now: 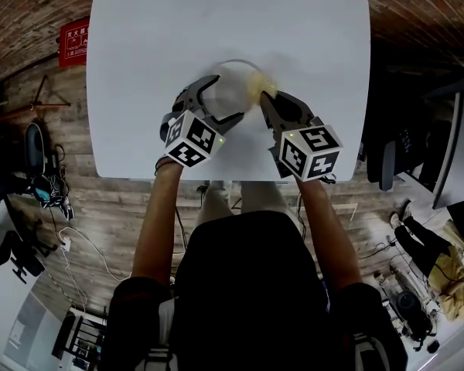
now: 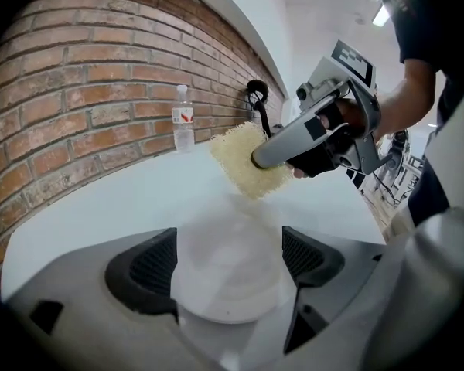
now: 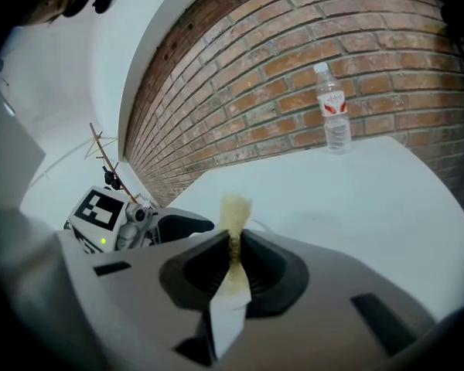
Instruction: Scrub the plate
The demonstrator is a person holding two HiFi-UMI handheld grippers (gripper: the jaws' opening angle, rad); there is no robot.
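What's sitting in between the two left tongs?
A white plate lies on the table between the left tongs, which stand wide apart. The left gripper view shows it best.

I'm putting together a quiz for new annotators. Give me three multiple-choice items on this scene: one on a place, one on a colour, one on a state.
1. Where does the water bottle stand?
A) at the far edge of the table, by the brick wall
B) on a shelf
C) on the floor

2. What colour is the scrub pad?
A) blue
B) yellow
C) red

3. The right gripper is:
A) open and empty
B) shut on the water bottle
C) shut on the scrub pad

Answers:
1 A, it stands on the white top just before the bricks.
2 B, it looks pale yellow in every view.
3 C, its jaws pinch the pad between them.
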